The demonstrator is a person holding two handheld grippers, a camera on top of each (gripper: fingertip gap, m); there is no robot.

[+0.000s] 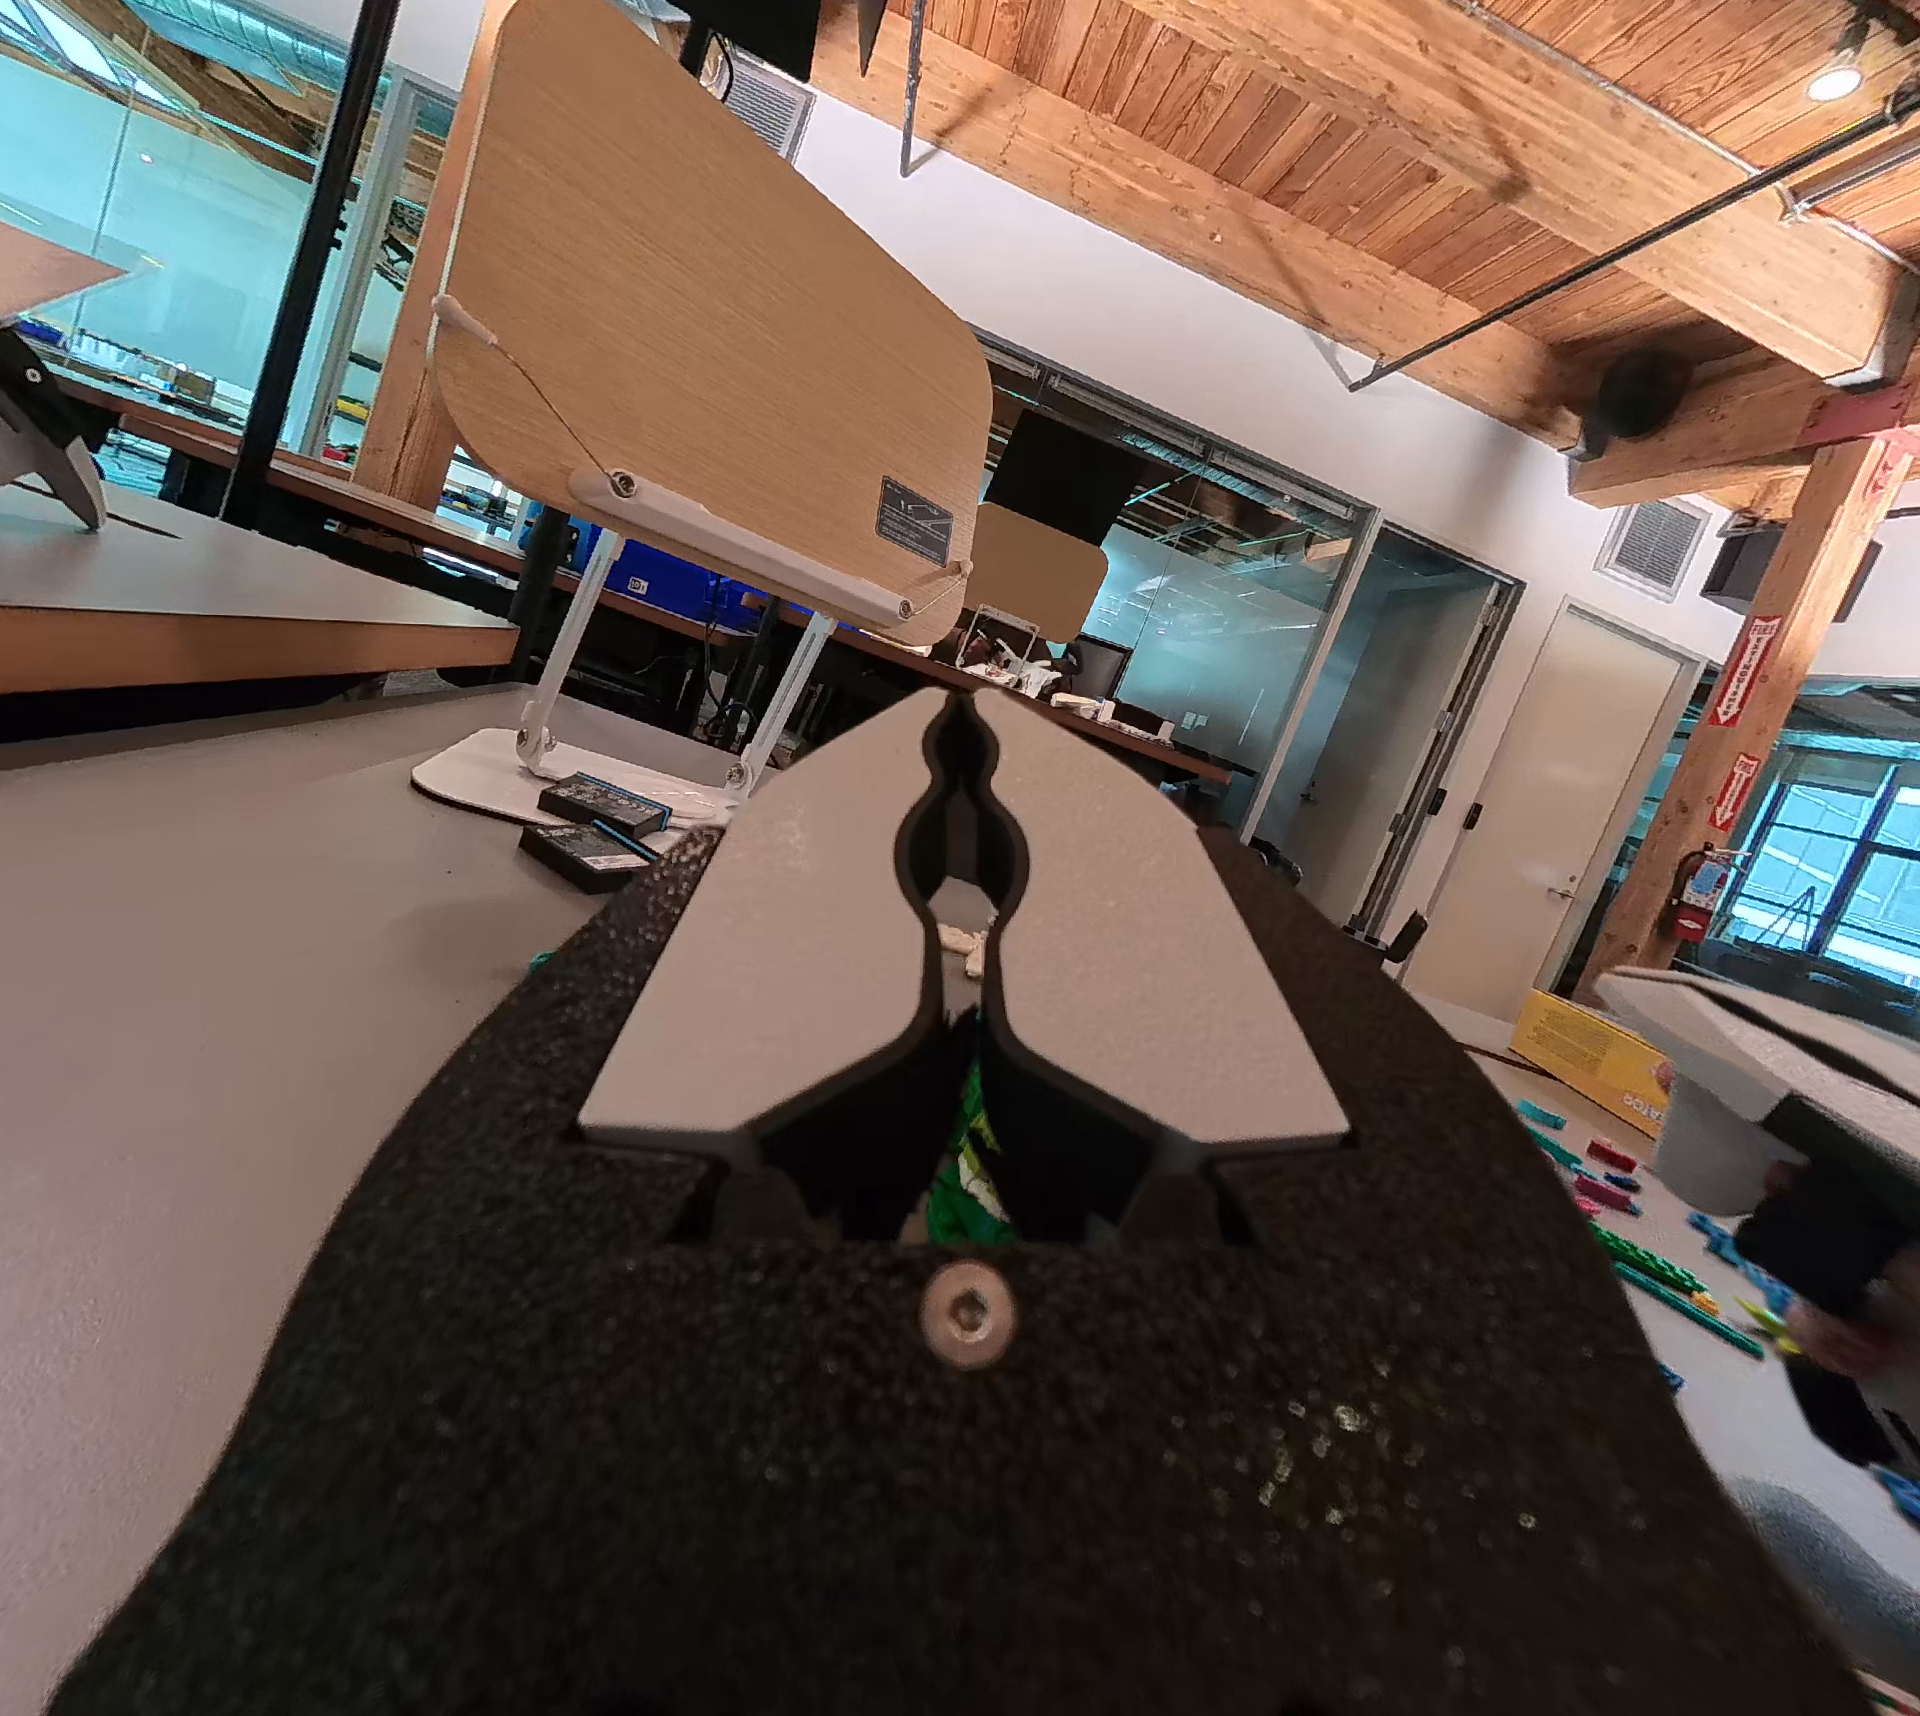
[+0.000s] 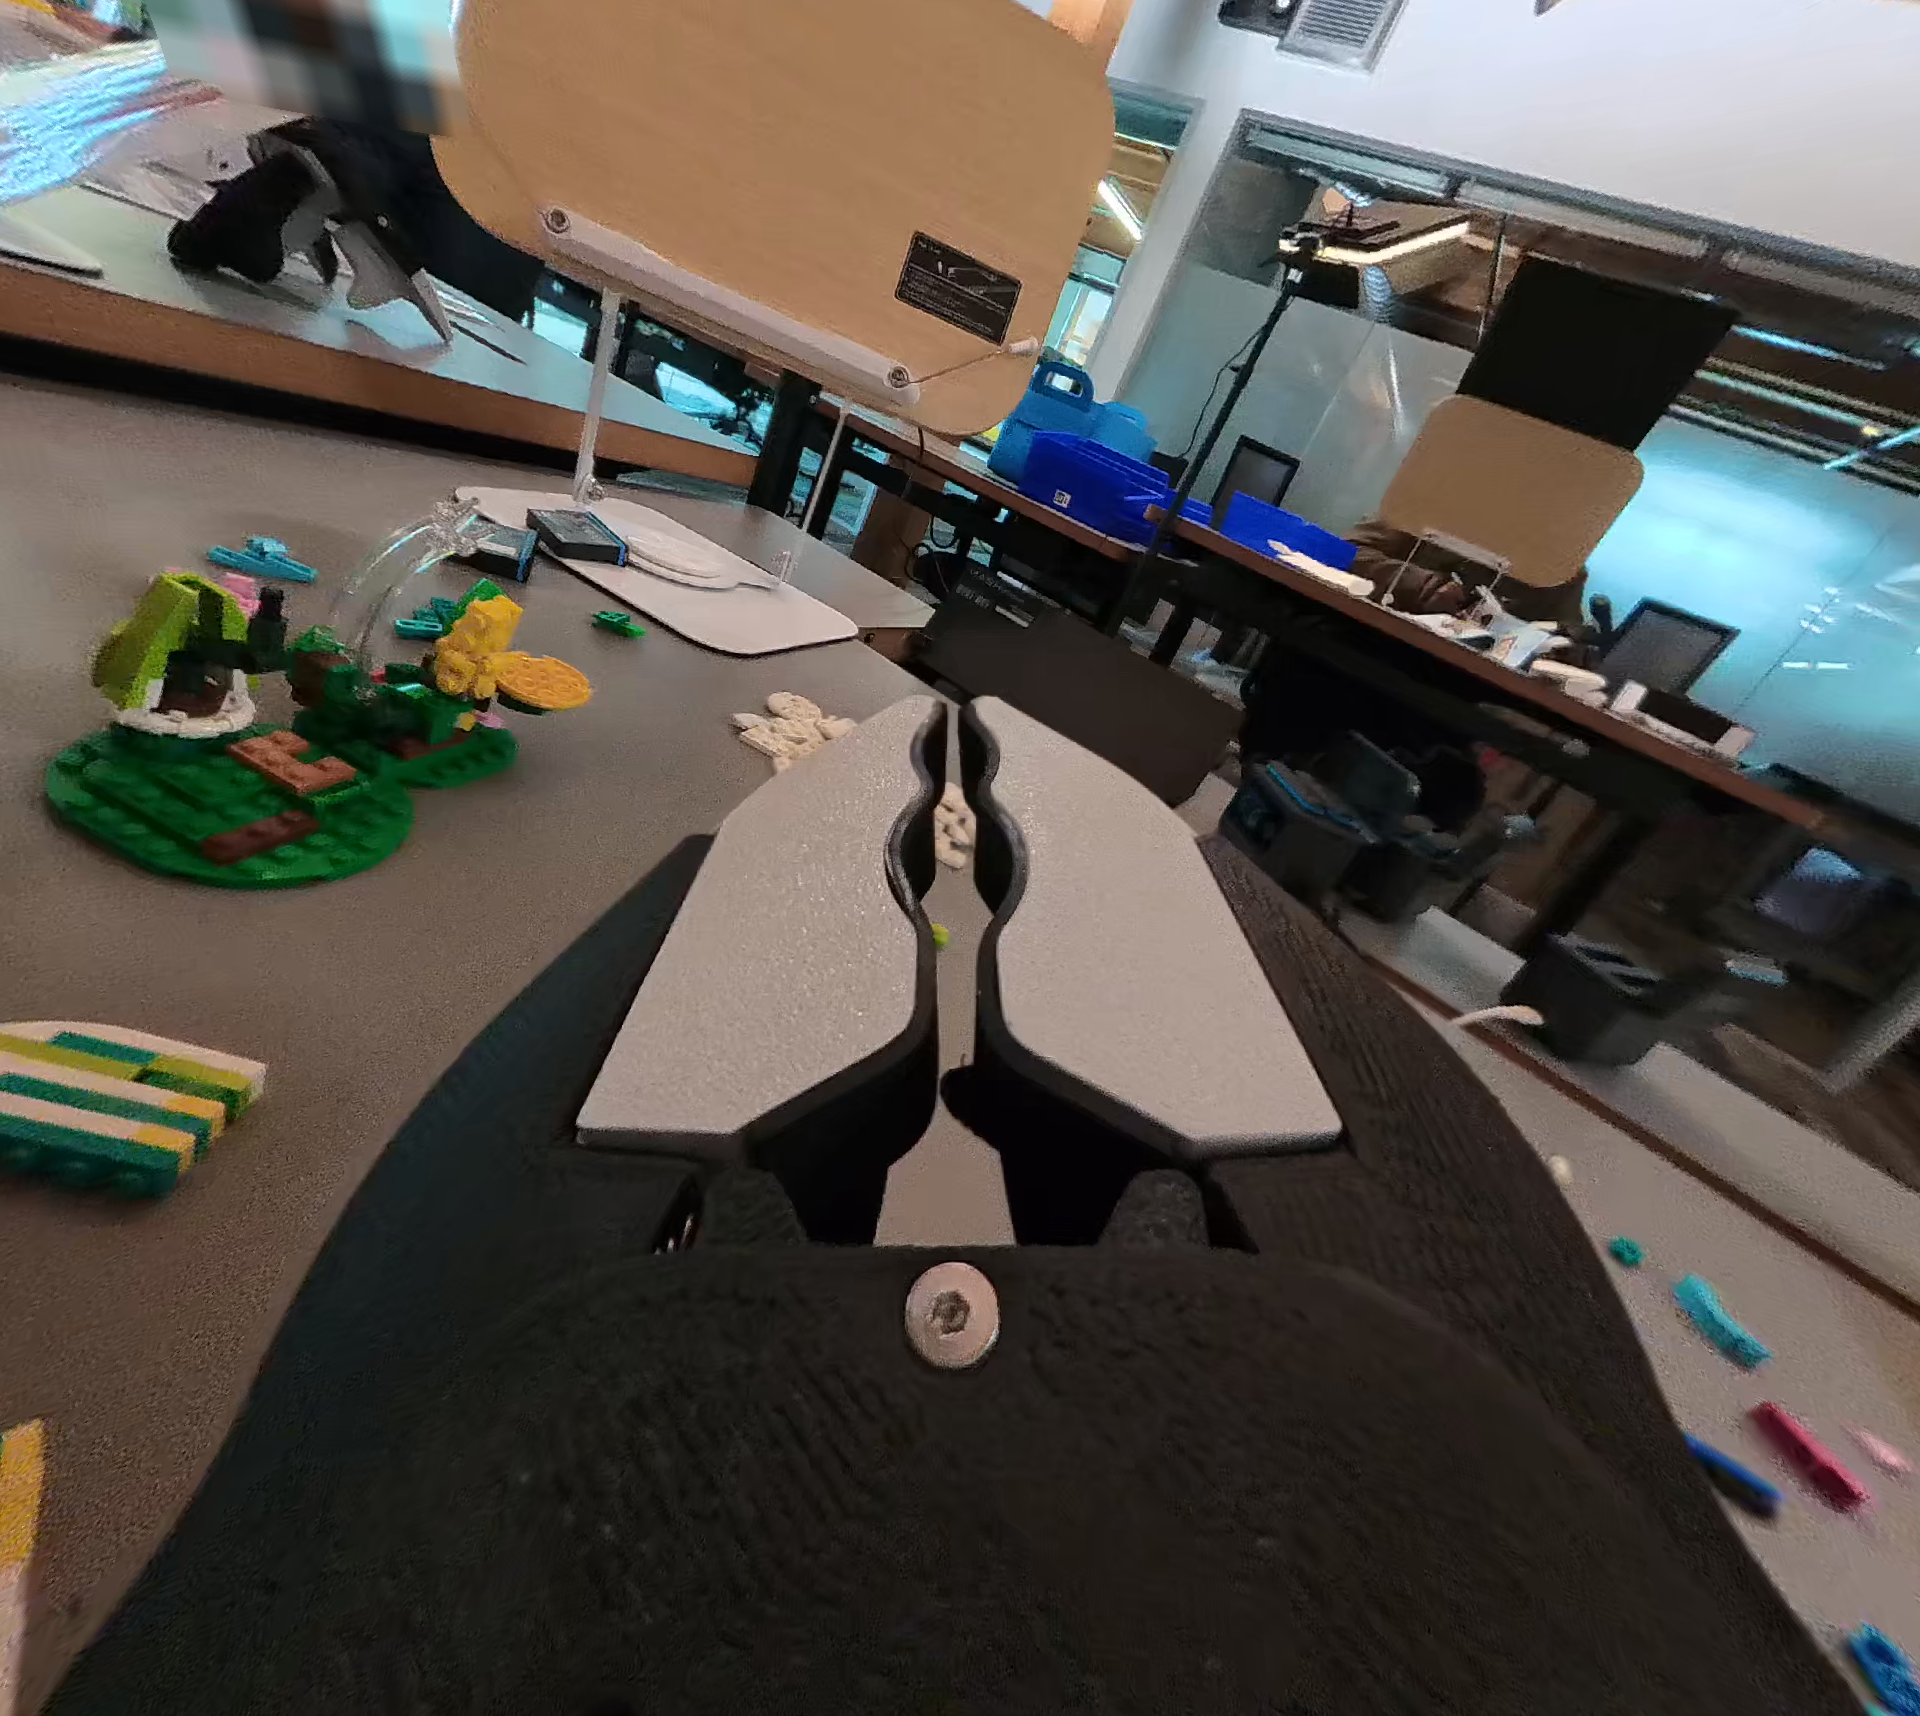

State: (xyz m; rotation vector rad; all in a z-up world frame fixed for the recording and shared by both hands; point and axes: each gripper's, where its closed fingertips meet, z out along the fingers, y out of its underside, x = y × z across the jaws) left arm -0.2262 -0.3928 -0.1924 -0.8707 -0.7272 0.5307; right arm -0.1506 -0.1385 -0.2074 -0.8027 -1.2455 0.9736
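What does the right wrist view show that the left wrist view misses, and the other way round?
Only the right wrist view shows the green brick-built garden model with its yellow brick flower, the striped green, white and yellow brick stack, and blue bins on the far desk.

Only the left wrist view shows the yellow cardboard box, the red fire extinguisher and the right gripper from the side.

Both show the wooden book stand, black flat packs, white brick pieces, the grey table, and each view's own closed, empty jaws.
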